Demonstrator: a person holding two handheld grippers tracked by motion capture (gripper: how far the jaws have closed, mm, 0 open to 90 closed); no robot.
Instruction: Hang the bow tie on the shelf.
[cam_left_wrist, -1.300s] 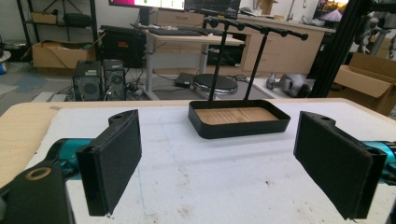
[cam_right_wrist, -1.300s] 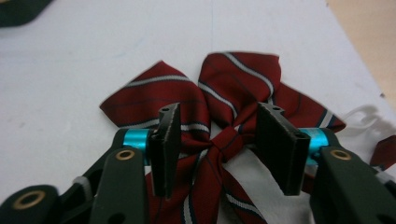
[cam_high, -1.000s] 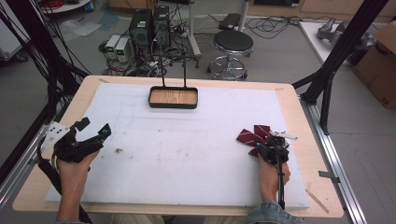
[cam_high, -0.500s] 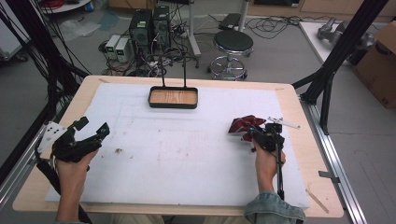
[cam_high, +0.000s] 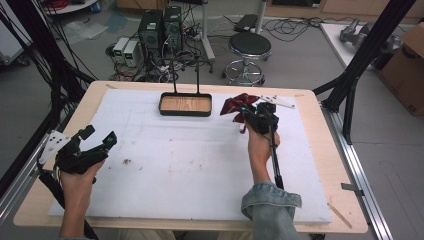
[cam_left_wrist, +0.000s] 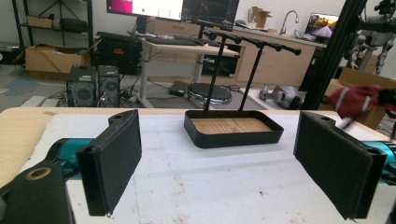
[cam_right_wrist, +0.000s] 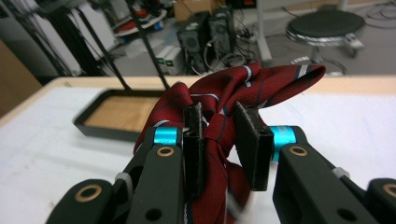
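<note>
A dark red striped tie (cam_right_wrist: 233, 91) is bunched up and pinched between the jaws of my right gripper (cam_right_wrist: 219, 140). In the high view the tie (cam_high: 235, 104) hangs above the white mat just right of the black tray (cam_high: 185, 104), with the right gripper (cam_high: 250, 116) shut on it. The tray has a wooden floor (cam_left_wrist: 232, 125) and two thin black posts rising behind it. My left gripper (cam_high: 95, 137) rests at the left edge of the mat, open, its jaws wide apart with nothing between them. From the left gripper view the tie (cam_left_wrist: 357, 99) appears at far right.
A white foam mat (cam_high: 200, 165) covers the wooden table (cam_high: 320, 125). Small dark crumbs (cam_high: 127, 161) lie on the mat near the left hand. A wooden stick (cam_high: 340, 215) lies at the table's front right corner. A stool (cam_high: 249, 47) and computers (cam_high: 160, 30) stand beyond the table.
My right gripper has carried the tie forward and to the left, from the right side of the mat up to beside the tray. The left gripper has stayed put.
</note>
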